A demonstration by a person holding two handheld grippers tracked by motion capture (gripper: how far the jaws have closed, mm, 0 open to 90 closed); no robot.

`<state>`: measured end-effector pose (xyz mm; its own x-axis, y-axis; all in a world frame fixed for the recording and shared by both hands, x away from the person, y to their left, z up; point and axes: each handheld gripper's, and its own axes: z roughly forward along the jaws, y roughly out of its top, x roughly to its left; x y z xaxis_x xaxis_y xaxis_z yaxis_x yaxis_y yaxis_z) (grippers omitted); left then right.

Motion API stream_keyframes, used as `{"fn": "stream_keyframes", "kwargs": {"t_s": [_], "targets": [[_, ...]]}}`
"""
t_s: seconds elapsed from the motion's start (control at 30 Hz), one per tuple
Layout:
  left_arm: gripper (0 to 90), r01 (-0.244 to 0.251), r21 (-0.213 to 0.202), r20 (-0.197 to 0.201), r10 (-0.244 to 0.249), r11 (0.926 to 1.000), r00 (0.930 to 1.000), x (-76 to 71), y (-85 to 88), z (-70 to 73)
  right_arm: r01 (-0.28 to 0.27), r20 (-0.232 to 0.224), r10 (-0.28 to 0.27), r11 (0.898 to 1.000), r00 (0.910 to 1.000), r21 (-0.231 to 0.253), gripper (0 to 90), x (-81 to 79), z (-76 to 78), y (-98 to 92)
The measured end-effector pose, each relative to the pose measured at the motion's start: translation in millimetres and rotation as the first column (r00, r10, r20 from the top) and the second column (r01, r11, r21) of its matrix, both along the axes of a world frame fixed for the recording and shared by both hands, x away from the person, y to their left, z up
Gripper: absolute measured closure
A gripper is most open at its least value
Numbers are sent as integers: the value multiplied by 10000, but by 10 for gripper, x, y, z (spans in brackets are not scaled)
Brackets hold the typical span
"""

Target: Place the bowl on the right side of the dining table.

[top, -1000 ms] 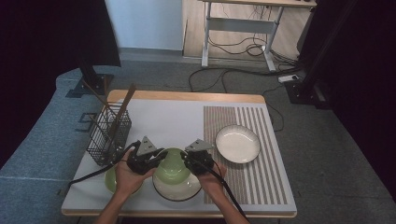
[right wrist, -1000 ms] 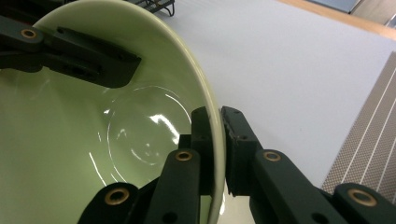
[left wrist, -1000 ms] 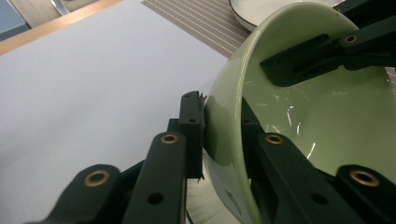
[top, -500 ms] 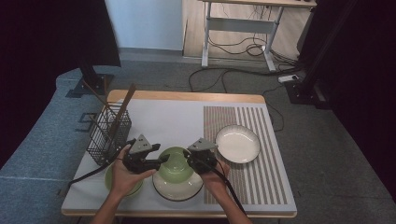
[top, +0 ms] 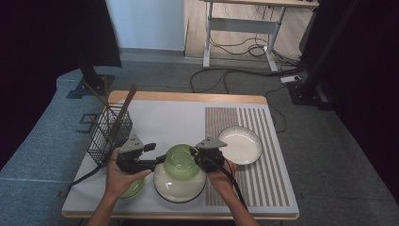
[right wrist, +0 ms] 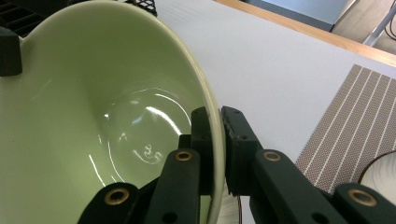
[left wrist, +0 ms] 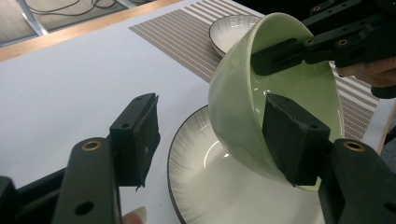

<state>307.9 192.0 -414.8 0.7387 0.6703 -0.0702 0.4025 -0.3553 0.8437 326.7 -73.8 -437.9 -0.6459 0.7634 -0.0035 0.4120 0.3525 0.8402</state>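
White tabletop (top: 164,120) edged in pale wood, standing on grey carpet (top: 329,155) with a desk frame and loose cables behind it. Lying over the right part, a striped brown mat (top: 263,188) carrying a white plate (top: 242,143); sitting near the left edge, a black wire basket (top: 109,134); staying bare, the middle toward the far edge. Hanging tilted above a white ribbed plate (top: 176,188) near the front edge, the green bowl (left wrist: 243,93). Pinching its rim with jaws pressed together on the thin wall, the right gripper (right wrist: 219,140). Having just been opening, the left gripper (left wrist: 210,135), now spreading wide, one jaw outside the bowl, the other just at its rim, not gripping. Sitting near the front-left corner under the left hand, a second green dish (top: 132,189).
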Motion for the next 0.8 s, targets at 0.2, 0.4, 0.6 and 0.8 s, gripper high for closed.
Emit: {"fn": "stream_keyframes", "kwargs": {"t_s": [0.2, 0.4, 0.6, 0.8], "targets": [[373, 158, -354, 2, -158, 9992, 9999, -20, 46, 35, 74, -35, -74, 9999, 10000, -120, 845, 22, -23, -11], [373, 334, -805, 17, -333, 9962, 9994, -39, 85, 75, 182, 111, -181, 9998, 9998, -46, 845, 27, 11, -63], [370, 563, -1062, 52, -561, 9927, 9984, -51, 107, 93, 371, 158, -370, 9993, 9992, -20, 845, 46, 22, -120], [369, 622, -1164, 102, -614, 9913, 9981, -66, 128, 113, 625, 152, -625, 9980, 9979, 48, 845, 79, 31, -201]]}}
